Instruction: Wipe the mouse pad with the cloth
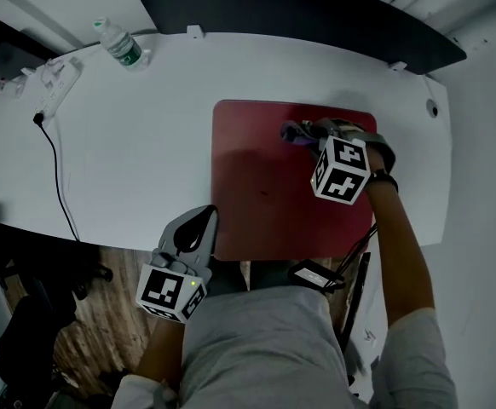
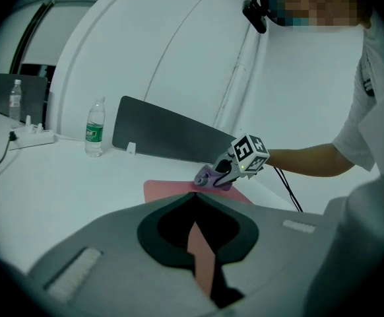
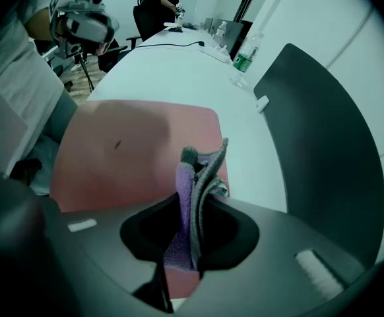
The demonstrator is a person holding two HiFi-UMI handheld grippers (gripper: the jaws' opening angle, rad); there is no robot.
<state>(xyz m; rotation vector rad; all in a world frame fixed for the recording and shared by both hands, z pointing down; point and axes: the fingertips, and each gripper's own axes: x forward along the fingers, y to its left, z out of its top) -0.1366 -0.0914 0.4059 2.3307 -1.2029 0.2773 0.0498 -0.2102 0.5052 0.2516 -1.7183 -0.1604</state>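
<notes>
A dark red mouse pad [image 1: 265,186] lies on the white table [image 1: 129,160], its near edge at the table's front. My right gripper [image 1: 309,133] is over the pad's far right corner, shut on a folded purple cloth [image 1: 292,132]. In the right gripper view the cloth [image 3: 202,174] stands bunched between the jaws of the right gripper [image 3: 195,207], above the pad [image 3: 126,150]. My left gripper [image 1: 204,217] is at the pad's near left corner, shut and holding nothing. The left gripper view looks past the left gripper [image 2: 193,195] to the right gripper [image 2: 222,172] and the cloth [image 2: 205,177].
A water bottle [image 1: 120,45] stands at the table's far left, beside a power strip [image 1: 56,83] with a black cable [image 1: 58,177]. A dark panel [image 1: 299,11] runs along the far edge. The person's lap sits below the front edge.
</notes>
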